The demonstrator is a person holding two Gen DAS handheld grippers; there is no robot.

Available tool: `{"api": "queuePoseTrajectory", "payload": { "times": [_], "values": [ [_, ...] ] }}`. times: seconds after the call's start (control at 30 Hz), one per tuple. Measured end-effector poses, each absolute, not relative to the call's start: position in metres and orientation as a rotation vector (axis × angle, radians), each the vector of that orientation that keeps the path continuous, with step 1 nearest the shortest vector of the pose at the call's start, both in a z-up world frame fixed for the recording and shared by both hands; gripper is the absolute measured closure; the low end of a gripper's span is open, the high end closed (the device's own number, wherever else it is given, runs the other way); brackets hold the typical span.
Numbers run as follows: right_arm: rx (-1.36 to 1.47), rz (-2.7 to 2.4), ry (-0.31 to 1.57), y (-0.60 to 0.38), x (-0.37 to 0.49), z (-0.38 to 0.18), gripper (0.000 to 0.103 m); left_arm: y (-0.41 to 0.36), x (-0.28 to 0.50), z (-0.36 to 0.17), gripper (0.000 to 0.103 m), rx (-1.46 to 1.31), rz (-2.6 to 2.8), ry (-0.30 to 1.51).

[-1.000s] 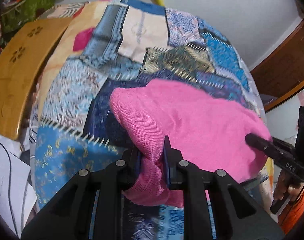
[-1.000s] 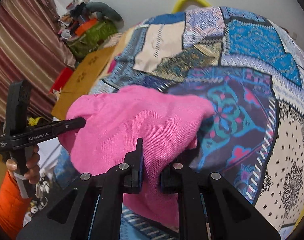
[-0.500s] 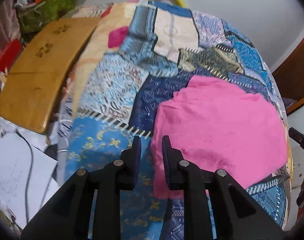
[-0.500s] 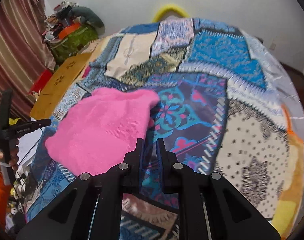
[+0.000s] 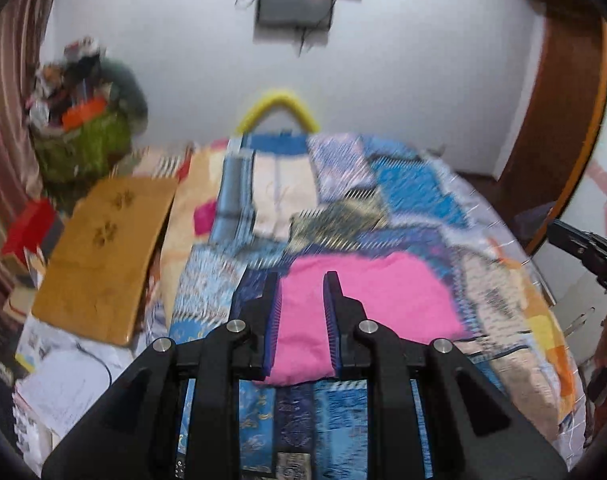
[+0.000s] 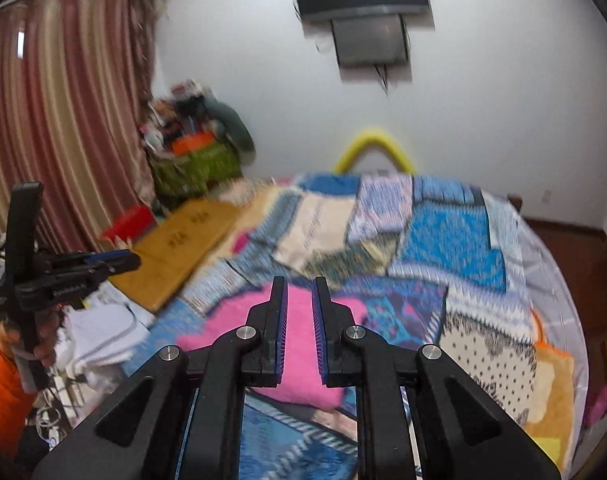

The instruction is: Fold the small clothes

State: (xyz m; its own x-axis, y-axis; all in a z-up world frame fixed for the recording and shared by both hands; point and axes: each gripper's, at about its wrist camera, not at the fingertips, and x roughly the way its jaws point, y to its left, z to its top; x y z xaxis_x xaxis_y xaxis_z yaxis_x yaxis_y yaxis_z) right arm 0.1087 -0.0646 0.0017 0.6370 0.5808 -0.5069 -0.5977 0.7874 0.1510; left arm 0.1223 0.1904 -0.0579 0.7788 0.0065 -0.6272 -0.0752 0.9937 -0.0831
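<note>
Left hand-held gripper and right hand-held gripper: jaws parted by a narrow gap, nothing held, both raised above the bed. Pink garment lies folded on the patchwork quilt, near its front edge. Risk: a low re-approach could snag the top layer and undo the fold. Surroundings: wooden board and papers at left, well apart; nothing obstructs access

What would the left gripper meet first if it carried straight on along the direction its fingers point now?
Most likely the pink garment lying on the patchwork bedspread: it fills the gap between the open fingers of the left gripper. Depth is unclear, so the gripper's height above the cloth cannot be judged.
</note>
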Motion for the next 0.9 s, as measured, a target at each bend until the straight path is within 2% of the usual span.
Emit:
{"api": "queuePoseTrajectory", "payload": {
  "times": [0.2,0.23,0.27,0.4,0.5,0.53,0.67,0.7,0.83,0.9],
  "values": [
    [-0.011,0.714,0.410,-0.067,0.056,0.041,0.091,0.157,0.071,-0.006,0.083,-0.085,0.009,0.489],
    [-0.008,0.720,0.393,-0.068,0.048,0.045,0.090,0.152,0.062,0.001,0.081,-0.080,0.007,0.458],
    [-0.005,0.726,0.378,-0.068,0.042,0.048,0.085,0.147,0.053,0.007,0.079,-0.075,0.008,0.426],
    [-0.006,0.726,0.299,-0.067,0.015,0.057,0.056,0.129,0.021,0.022,0.054,-0.036,0.022,0.306],
    [-0.014,0.708,0.268,-0.066,0.002,0.058,0.041,0.117,0.001,0.027,0.040,-0.005,0.044,0.239],
    [-0.016,0.701,0.261,-0.066,-0.001,0.058,0.038,0.116,-0.003,0.028,0.035,-0.003,0.048,0.229],
    [-0.014,0.675,0.244,-0.068,-0.008,0.058,0.023,0.112,-0.014,0.029,0.029,-0.013,0.059,0.205],
    [-0.008,0.669,0.242,-0.070,-0.011,0.058,0.020,0.111,-0.015,0.028,0.024,-0.019,0.057,0.204],
    [0.004,0.639,0.247,-0.072,-0.009,0.056,0.013,0.114,-0.020,0.026,0.011,-0.047,0.050,0.199],
    [0.008,0.622,0.245,-0.074,-0.009,0.054,0.004,0.115,-0.020,0.025,0.009,-0.055,0.056,0.199]
  ]
}}
